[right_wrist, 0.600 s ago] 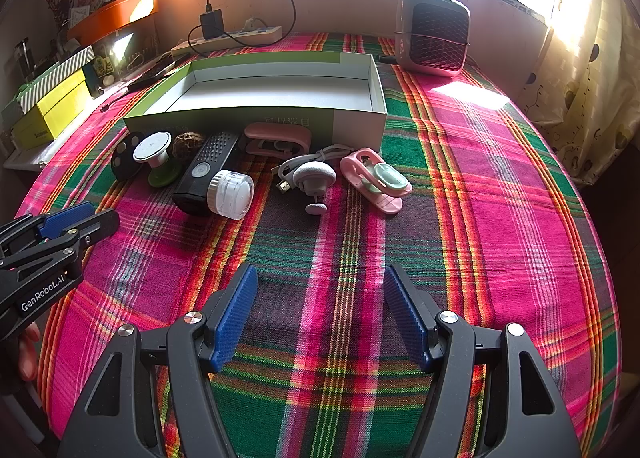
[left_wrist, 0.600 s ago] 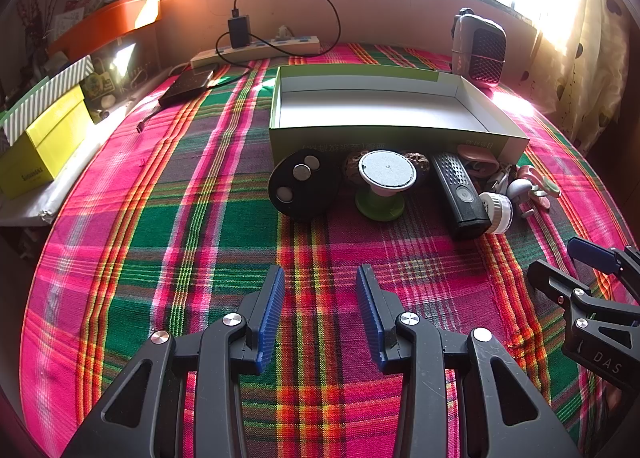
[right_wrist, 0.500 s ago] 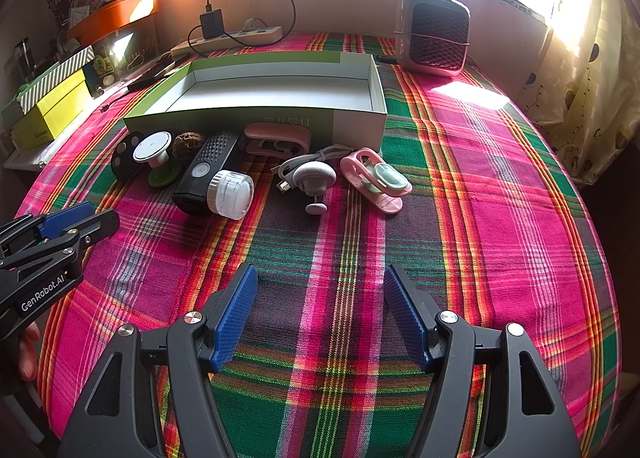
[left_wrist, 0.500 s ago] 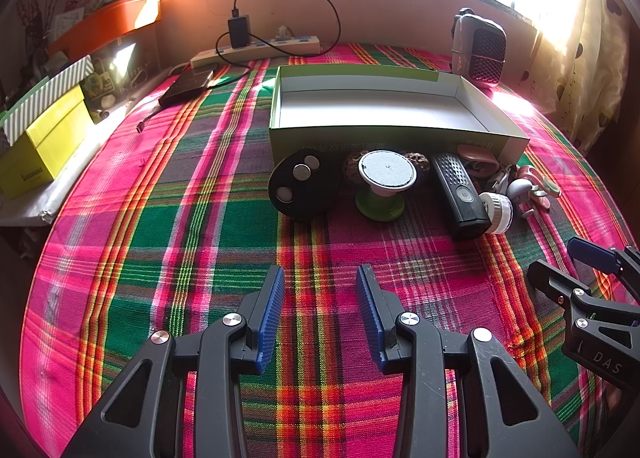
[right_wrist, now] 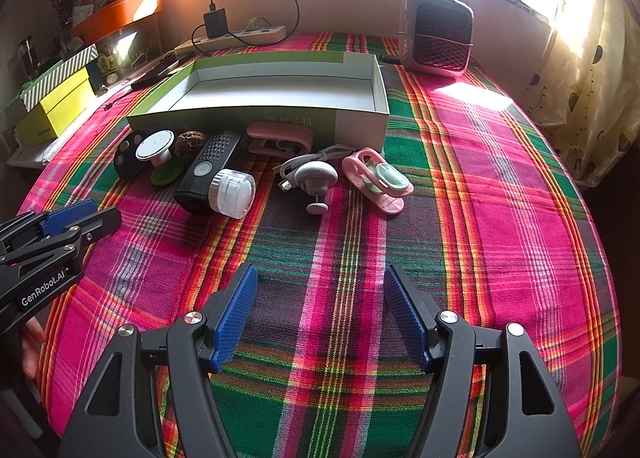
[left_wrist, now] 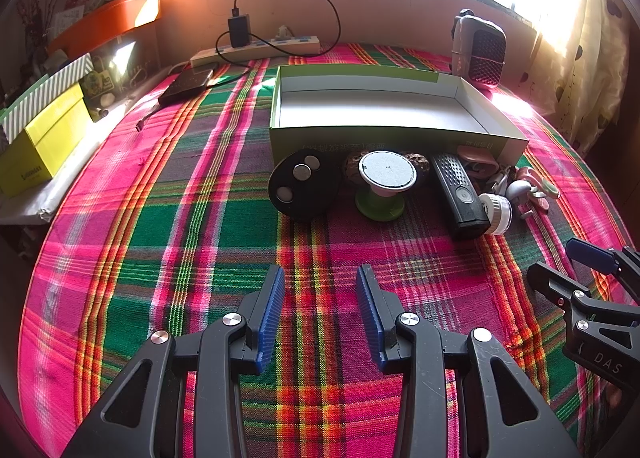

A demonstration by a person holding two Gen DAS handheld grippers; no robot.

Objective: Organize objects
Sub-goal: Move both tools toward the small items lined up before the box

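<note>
Both my grippers hang released over the pink-and-green plaid cloth [right_wrist: 500, 186], holding nothing: the left gripper [left_wrist: 320, 314] with a narrower gap, the right gripper [right_wrist: 320, 318] spread wide. The loose items sit in a row at twelve o'clock, touching or just beside the near wall of the shallow green-and-white cardboard tray [right_wrist: 360, 114], which looks empty. The ribbed clear plastic jar [right_wrist: 234, 194] lies on its side against the black perforated remote-like bar [right_wrist: 208, 170]; I judge it light, rigid and prone to rolling, best pinched across its ridged cap. The grey coiled cable [right_wrist: 316, 158] looks limp.
</note>
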